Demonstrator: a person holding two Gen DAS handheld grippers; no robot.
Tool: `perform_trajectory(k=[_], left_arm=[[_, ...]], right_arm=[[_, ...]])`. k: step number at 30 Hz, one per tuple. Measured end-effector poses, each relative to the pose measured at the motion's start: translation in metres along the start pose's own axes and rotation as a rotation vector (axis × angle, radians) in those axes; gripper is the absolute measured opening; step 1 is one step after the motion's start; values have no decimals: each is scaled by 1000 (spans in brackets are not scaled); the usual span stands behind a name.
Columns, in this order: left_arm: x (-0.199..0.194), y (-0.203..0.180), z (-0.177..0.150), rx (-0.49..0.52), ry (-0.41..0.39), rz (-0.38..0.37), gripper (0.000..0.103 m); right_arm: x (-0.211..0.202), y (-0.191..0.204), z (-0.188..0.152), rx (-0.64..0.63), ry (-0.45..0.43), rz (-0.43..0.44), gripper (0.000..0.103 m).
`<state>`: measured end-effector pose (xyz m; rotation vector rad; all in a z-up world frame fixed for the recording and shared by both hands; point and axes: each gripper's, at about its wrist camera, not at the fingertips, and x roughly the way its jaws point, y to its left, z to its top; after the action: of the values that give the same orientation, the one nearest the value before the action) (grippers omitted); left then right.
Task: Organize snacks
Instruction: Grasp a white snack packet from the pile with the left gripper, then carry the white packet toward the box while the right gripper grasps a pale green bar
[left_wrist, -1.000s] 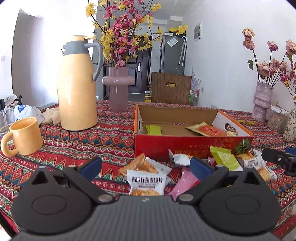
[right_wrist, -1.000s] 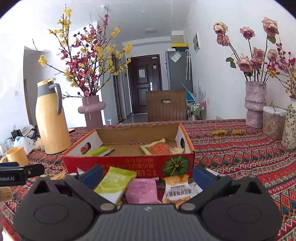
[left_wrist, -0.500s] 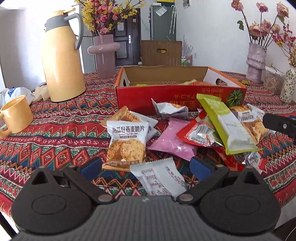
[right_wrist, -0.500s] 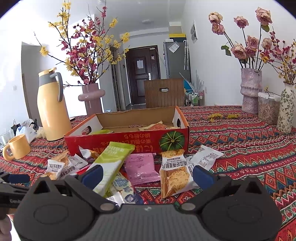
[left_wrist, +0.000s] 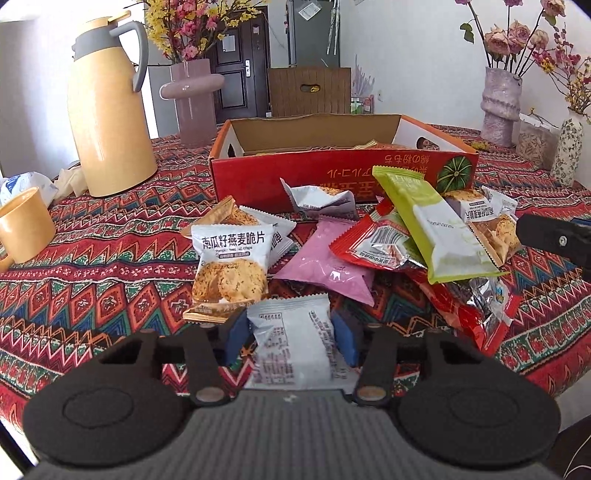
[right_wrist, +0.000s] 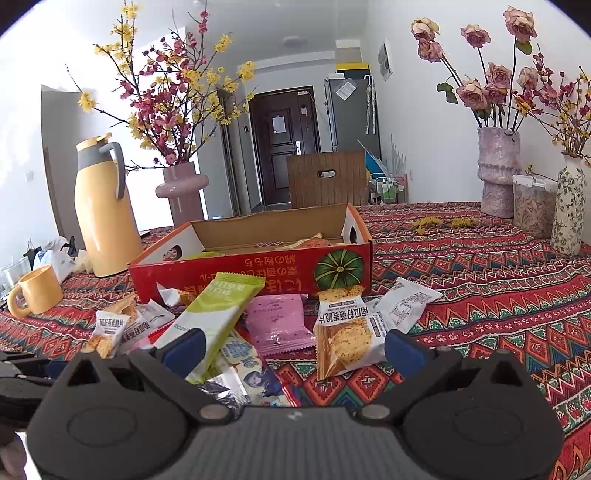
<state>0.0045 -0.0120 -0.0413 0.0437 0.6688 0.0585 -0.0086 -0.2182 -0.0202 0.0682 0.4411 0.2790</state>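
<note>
Several snack packets lie in a pile on the patterned tablecloth in front of a red cardboard box (left_wrist: 343, 173), which also shows in the right wrist view (right_wrist: 251, 269). My left gripper (left_wrist: 290, 338) is shut on a white packet (left_wrist: 291, 343) at the near edge of the pile. Beyond it lie an oat-crisp packet (left_wrist: 232, 266), a pink packet (left_wrist: 325, 266) and a green bar (left_wrist: 432, 229). My right gripper (right_wrist: 291, 347) is open, low over the pile, with the green bar (right_wrist: 218, 317), a pink packet (right_wrist: 277, 321) and an oat-crisp packet (right_wrist: 343, 332) between its fingers.
A yellow thermos (left_wrist: 107, 110) and a yellow mug (left_wrist: 24, 225) stand at the left. A pink vase of flowers (left_wrist: 192, 99) stands behind the box. More vases (right_wrist: 498, 173) and a jar (right_wrist: 533, 206) stand at the far right. The box holds a few snacks.
My left gripper has closed on the white packet that lay between its fingers. My right gripper has dropped a little closer to the pile and stays open.
</note>
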Motion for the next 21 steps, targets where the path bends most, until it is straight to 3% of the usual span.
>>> perform_trajectory(k=[4,6,21], left_arm=[[0,0,-1,5,2,-5,48],[2,0,-2,1,16,-4,56],[-3,5,-5,-15,0,-28,45]], right_arm=[[-1,2,-1,-5,3,2,103],[-1,3,-2,-7,5,2,103],[0,4,-4,-5,12,-5,103]])
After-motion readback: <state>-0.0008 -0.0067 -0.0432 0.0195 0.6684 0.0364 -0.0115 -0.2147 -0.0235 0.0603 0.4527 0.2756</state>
